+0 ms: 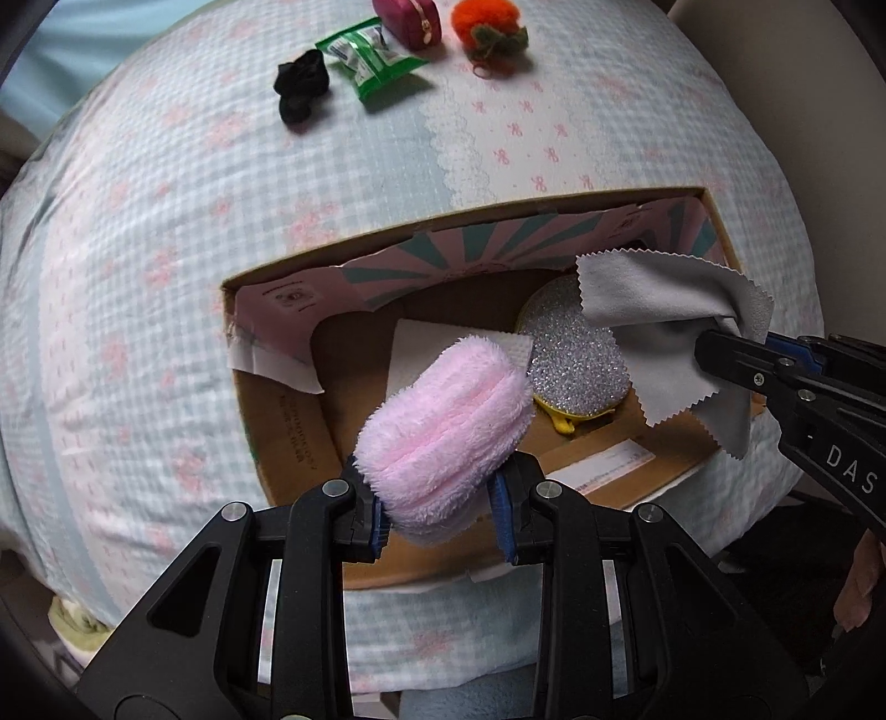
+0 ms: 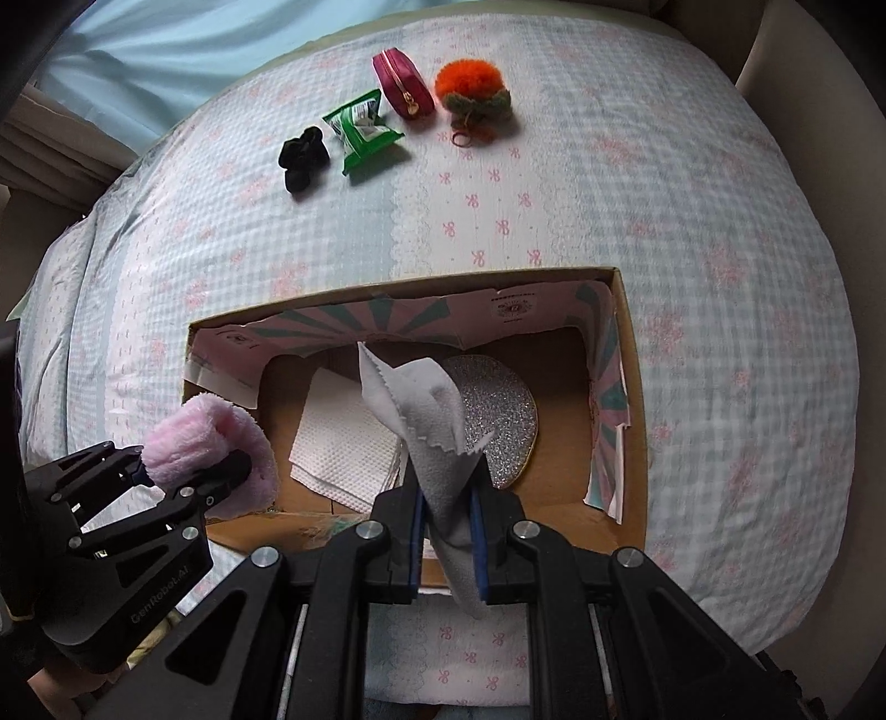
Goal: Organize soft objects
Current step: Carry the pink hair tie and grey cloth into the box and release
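Judging by the cardboard box (image 2: pixel 631 421), half is done: a pink plush (image 1: pixel 443 421) and grey cloth (image 2: pixel 443 432) are pinched by the left gripper (image 1: pixel 443 515) and right gripper (image 2: pixel 448 548); four items (image 2: pixel 360 130) are left out.

A bed (image 2: pixel 720 232) covered in a pale blue gingham sheet with pink bows is filling the view, with a light blue curtain (image 2: pixel 166 50) hanging behind it.

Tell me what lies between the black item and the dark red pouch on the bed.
A green packet lies between the black item and the dark red pouch; both wrist views show it.
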Demonstrator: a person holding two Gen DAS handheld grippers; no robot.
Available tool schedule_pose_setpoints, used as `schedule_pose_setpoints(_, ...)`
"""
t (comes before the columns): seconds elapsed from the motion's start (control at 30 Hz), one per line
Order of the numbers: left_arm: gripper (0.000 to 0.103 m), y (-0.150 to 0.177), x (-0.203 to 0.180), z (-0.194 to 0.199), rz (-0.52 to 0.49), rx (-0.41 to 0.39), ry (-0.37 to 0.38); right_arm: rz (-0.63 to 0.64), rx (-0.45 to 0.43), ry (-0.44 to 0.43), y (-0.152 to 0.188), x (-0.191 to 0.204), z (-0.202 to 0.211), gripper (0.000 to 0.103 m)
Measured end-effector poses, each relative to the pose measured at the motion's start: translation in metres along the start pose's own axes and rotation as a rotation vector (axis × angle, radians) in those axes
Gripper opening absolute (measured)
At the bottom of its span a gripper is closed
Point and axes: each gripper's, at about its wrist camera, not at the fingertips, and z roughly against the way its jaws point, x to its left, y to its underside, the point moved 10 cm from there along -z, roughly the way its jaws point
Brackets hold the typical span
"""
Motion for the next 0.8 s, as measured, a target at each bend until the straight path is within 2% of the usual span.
schedule_pose_setpoints(0.2, 0.026, -0.008, -0.005, -0.047, -0.05, 0.073, 0.003, -0.065, 0.093, -0.025, -0.004, -0.015, -0.047, 0.013)
schedule_pose_setpoints(0.4, 0.026, -0.013, -0.005, -0.063, -0.083, 0.106, -0.004, -0.092, 0.114, -0.05, -0.014, -0.022, -0.054, 0.013)
schedule_pose_setpoints(0.43, 0.032, -0.014, -0.005, -0.064, -0.09, 0.11, -0.002, -0.094, 0.115, -0.059, -0.015, -0.022, -0.054, 0.013)
schedule_pose_setpoints(0.5, 0.065, -0.017, -0.009, -0.064, -0.108, 0.106, 0.007, -0.084, 0.11, -0.083, -0.019, -0.018, -0.054, 0.017)
schedule_pose_setpoints(0.53, 0.1, -0.018, -0.011, -0.063, -0.122, 0.105, 0.007, -0.077, 0.106, -0.086, -0.021, -0.016, -0.055, 0.024)
schedule_pose_setpoints(0.57, 0.103, -0.019, -0.012, -0.062, -0.134, 0.099, -0.001, -0.073, 0.105, -0.088, -0.022, -0.016, -0.055, 0.057)
schedule_pose_setpoints(0.6, 0.103, -0.02, -0.012, -0.06, -0.143, 0.085, -0.015, -0.074, 0.108, -0.098, -0.022, -0.016, -0.057, 0.101)
schedule_pose_setpoints(0.63, 0.103, -0.021, -0.013, -0.058, -0.151, 0.066, -0.019, -0.071, 0.113, -0.105, -0.023, -0.015, -0.059, 0.103)
schedule_pose_setpoints(0.8, 0.103, -0.019, -0.012, -0.057, -0.16, 0.087, -0.026, -0.053, 0.123, -0.088, -0.023, -0.015, -0.065, 0.103)
